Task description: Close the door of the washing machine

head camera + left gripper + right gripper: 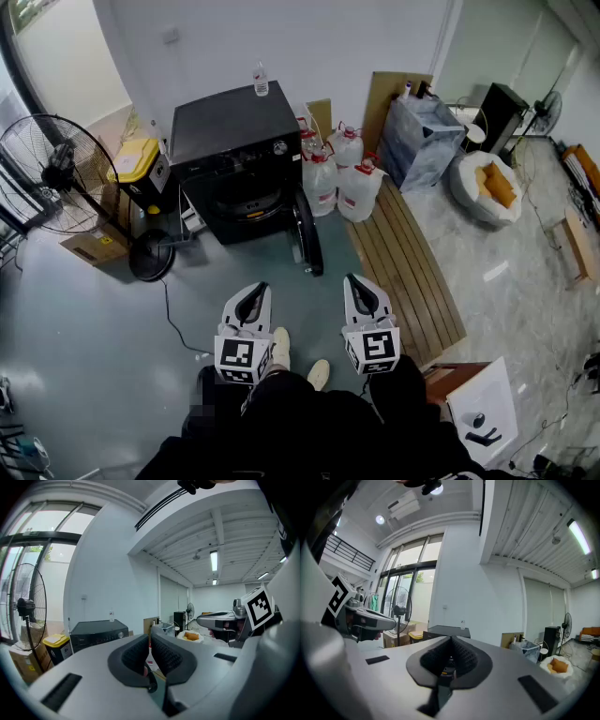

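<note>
Grey floor [103, 328] filling most of the head view, shiny, with a thin black cable trailing across it. To the right, a slatted wooden platform [412, 272] lying flat, running away toward the wall.

Black washing machine [230, 131] at the far side against the white wall, front turned this way, drum opening exposed. Door [307, 234] not closed: swung out on the right edge of the front, standing almost edge-on, its free edge toward the near side, just beside the platform's left edge.

Left of the machine, a tall standing fan [56, 173], round base on the floor close to the machine's lower left corner. Far right, a white sack [487, 187] with something orange inside. Between sack and machine, a bulky blue-grey plastic bag [422, 141], then a cluster of large clear water jugs [347, 178] with red caps, just beside the machine's right flank. Yellow-lidded bin [136, 159] tucked against the machine's left side; cardboard box [94, 247] under the fan.

Nearest, side by side and well short of the machine: left hand-held gripper [262, 287] and right hand-held gripper [352, 279], both aimed toward the machine, roughly level. Left one drawn together, at most a hairline between the pads, nothing held. Right one fully closed, pads meeting at the tips, empty too. Neither touching the door.

Smallest, a clear bottle [261, 80] upright on the machine's top, at the back edge.
</note>
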A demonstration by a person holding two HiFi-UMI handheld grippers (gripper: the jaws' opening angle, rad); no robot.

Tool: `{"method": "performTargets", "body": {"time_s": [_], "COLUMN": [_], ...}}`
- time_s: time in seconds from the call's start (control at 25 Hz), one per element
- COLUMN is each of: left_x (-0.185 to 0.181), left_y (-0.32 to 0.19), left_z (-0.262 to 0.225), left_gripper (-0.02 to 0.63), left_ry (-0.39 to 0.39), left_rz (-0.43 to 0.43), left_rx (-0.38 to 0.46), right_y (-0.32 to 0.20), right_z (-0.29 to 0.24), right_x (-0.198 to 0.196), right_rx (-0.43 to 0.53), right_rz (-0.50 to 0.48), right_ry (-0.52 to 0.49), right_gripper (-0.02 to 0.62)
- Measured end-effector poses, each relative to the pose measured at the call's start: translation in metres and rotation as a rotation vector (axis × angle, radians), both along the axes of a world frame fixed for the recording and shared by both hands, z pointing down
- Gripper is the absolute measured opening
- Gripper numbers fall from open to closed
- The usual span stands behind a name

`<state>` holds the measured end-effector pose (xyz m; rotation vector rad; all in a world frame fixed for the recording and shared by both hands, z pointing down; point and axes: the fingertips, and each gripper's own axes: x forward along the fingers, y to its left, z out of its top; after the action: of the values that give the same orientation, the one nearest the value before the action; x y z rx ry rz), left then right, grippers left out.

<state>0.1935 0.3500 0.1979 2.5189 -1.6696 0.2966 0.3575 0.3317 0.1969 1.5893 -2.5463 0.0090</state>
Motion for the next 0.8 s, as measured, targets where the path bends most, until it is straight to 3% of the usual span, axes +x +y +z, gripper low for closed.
{"method": "performTargets", "body": {"time_s": [0.36, 0.8], "left_x": [-0.009, -0.031], "left_y": [-0.036, -0.119], "left_z": [0.008, 0.019], "left_gripper": [0.034, 0.034], "left_ry": [-0.004, -0.001], "left_rz": [0.026, 0.104], "left_rx": [-0.026, -0.066], "right_y": [-0.032, -0.1], "right_z": [0.01, 0.025], "right_x": [-0.009, -0.04], "right_rx": [-0.037, -0.087], "right_rz": [0.024, 0.086], "right_ry": [-0.016, -0.003], "right_gripper": [0.015, 0.016]}}
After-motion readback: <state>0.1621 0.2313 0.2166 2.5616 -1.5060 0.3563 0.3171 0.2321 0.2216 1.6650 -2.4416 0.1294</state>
